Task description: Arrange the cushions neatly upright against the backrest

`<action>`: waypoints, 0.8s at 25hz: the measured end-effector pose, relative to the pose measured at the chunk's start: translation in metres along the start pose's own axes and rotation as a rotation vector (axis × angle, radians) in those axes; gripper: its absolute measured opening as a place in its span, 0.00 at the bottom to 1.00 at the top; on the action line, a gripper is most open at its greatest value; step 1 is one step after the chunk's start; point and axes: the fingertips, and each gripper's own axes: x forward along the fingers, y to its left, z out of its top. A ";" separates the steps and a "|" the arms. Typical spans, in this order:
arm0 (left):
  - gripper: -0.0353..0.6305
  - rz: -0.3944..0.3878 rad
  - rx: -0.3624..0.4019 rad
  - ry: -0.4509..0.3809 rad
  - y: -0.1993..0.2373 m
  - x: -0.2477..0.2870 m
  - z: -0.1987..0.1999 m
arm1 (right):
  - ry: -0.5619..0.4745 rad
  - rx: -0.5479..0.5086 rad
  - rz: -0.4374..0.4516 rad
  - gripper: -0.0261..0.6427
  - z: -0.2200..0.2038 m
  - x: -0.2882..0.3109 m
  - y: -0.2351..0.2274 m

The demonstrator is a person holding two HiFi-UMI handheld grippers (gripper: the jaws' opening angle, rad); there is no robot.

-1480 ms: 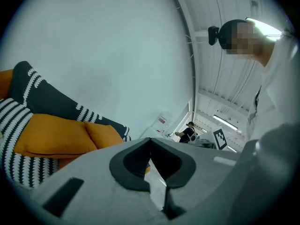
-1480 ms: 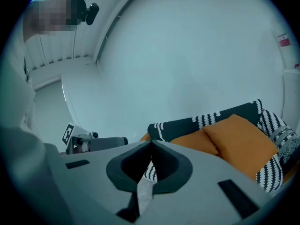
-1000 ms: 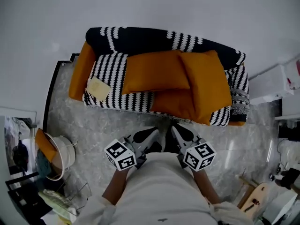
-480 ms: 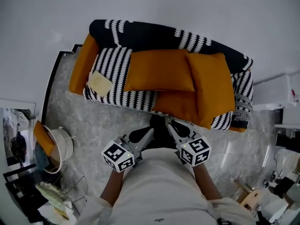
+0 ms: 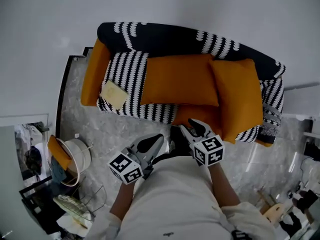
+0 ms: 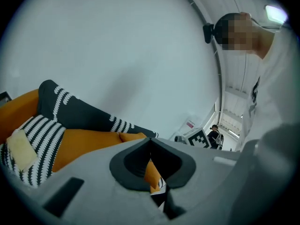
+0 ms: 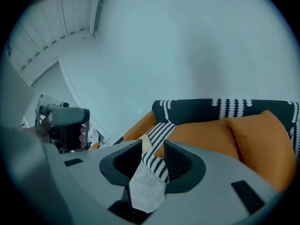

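A sofa [image 5: 127,71] with a black-and-white striped cover stands against the wall. Three orange cushions lie flat on its seat: a long one [image 5: 180,79] in the middle, one [image 5: 237,96] at the right, and a third [image 5: 197,115] partly under both at the front edge. My left gripper [image 5: 156,139] is shut and empty over the floor, short of the sofa's front. My right gripper [image 5: 192,129] is at the front edge near the lowest cushion; its jaws have just been opening, with nothing between them. The right gripper view shows the cushions [image 7: 201,135] ahead.
A cream pad [image 5: 114,94] lies on the left of the seat beside the orange armrest [image 5: 92,74]. A white bucket [image 5: 80,156] with orange cloth and other clutter stands on the marble floor at lower left. More furniture sits at the right edge.
Both grippers have moved forward toward the sofa's front edge. The right gripper's jaws have parted; the left ones stay shut. The cushions have not moved.
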 end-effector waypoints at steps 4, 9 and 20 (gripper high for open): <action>0.07 0.024 0.025 0.006 0.021 0.028 0.033 | 0.037 -0.017 0.022 0.25 0.022 0.026 -0.026; 0.07 0.059 0.063 0.024 0.047 0.056 0.068 | 0.049 -0.001 0.041 0.28 0.055 0.060 -0.059; 0.07 0.038 0.053 0.025 0.088 0.088 0.104 | 0.054 0.087 0.032 0.32 0.083 0.102 -0.078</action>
